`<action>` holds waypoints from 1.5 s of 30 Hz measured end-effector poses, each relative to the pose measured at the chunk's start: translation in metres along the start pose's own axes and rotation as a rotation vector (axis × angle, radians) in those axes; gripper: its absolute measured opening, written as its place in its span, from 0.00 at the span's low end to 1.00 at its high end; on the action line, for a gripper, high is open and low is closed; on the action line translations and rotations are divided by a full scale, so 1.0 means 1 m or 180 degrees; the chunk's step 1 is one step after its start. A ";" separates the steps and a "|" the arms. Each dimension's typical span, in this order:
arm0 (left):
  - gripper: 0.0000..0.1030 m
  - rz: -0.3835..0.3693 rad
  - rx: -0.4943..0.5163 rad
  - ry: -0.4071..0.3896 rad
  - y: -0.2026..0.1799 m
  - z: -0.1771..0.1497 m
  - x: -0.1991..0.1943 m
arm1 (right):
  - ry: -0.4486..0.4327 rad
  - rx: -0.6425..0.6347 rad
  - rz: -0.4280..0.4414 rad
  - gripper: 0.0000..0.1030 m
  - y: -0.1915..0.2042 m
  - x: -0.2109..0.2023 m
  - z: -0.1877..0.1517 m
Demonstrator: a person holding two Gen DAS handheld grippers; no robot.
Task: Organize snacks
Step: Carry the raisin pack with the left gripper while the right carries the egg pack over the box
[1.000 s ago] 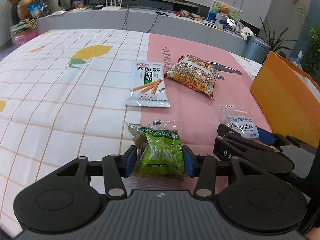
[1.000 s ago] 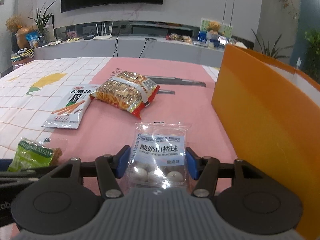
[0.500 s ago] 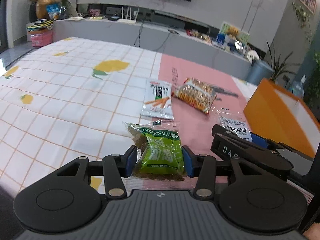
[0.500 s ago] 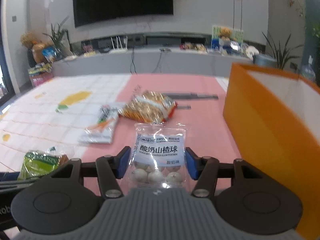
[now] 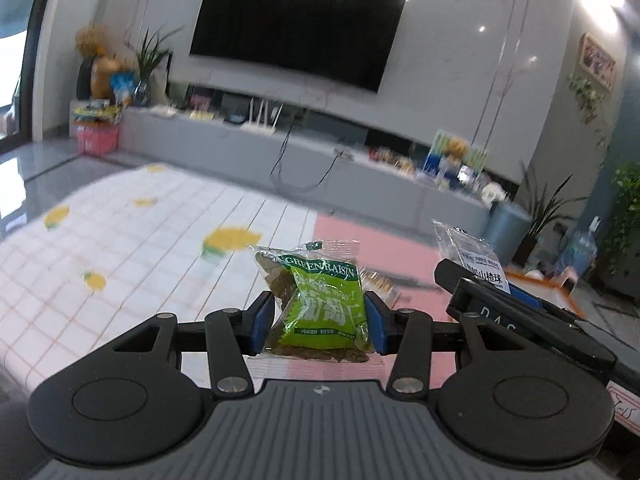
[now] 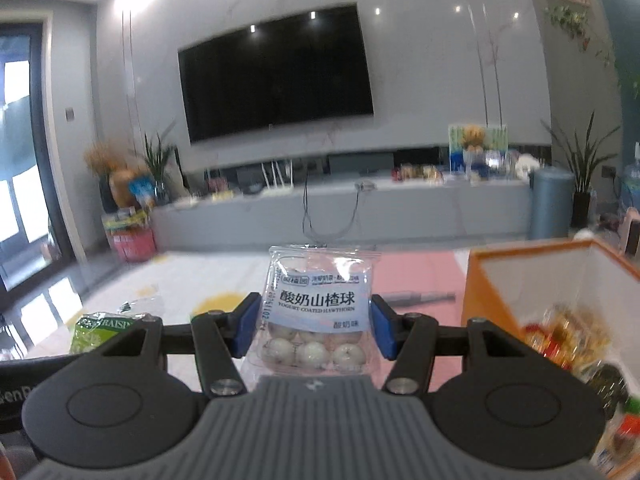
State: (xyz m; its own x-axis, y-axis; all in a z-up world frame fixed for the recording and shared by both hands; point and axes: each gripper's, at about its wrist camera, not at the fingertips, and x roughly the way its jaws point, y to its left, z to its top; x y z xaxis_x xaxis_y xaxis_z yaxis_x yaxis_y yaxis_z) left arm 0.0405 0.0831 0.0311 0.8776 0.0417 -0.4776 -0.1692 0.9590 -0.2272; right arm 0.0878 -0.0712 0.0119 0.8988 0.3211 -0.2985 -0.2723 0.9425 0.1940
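Note:
My left gripper [image 5: 319, 320] is shut on a green raisin packet [image 5: 320, 304] and holds it lifted above the table. My right gripper [image 6: 313, 328] is shut on a clear yogurt-hawthorn ball packet [image 6: 316, 312], also lifted. The right gripper and its packet [image 5: 478, 262] show at the right of the left wrist view. The raisin packet [image 6: 102, 330] shows at the left of the right wrist view. An orange box [image 6: 532, 280] with white inner walls stands to the right and holds several snacks [image 6: 568, 340].
The table has a white checked cloth with yellow fruit prints [image 5: 140, 248] and a pink section [image 5: 372, 248]. A snack bag [image 5: 378, 282] peeks out behind the raisin packet. A grey TV bench [image 6: 360, 208] and TV stand behind.
Both grippers have risen off the table with their packets and tilted up. The view now looks over the table to the TV wall, and the orange box's inside shows.

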 end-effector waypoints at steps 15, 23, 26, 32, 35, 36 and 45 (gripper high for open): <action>0.53 -0.0434 0.0394 -0.0320 -0.091 0.037 -0.009 | -0.0808 -0.0200 -0.0478 0.55 -0.075 -0.085 0.065; 0.53 -0.0780 0.0575 -0.0116 -0.156 0.031 0.027 | -0.0629 0.0100 -0.0734 0.55 -0.166 -0.094 0.073; 0.53 -0.0884 0.0655 0.0026 -0.181 0.025 0.046 | -0.0442 0.0101 -0.0840 0.55 -0.186 -0.085 0.068; 0.53 -0.1122 0.0718 0.0497 -0.220 0.009 0.093 | -0.0154 0.0373 -0.0930 0.55 -0.224 -0.074 0.056; 0.53 -0.1019 0.0835 0.0667 -0.240 -0.002 0.122 | -0.0050 0.0472 -0.0872 0.55 -0.234 -0.065 0.052; 0.53 -0.0958 0.0863 0.0739 -0.245 -0.006 0.133 | -0.0018 0.0502 -0.0836 0.55 -0.236 -0.062 0.050; 0.53 -0.0592 0.0968 0.0967 -0.268 -0.032 0.193 | 0.0281 0.0936 -0.0641 0.55 -0.263 -0.035 0.036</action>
State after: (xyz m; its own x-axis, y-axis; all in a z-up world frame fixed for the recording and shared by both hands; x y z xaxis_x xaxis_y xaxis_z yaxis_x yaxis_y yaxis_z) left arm 0.2409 -0.1746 -0.0276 0.7018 -0.1792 -0.6894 0.1575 0.9829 -0.0951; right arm 0.1406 -0.3335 0.0048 0.8877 0.1507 -0.4350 0.0290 0.9247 0.3796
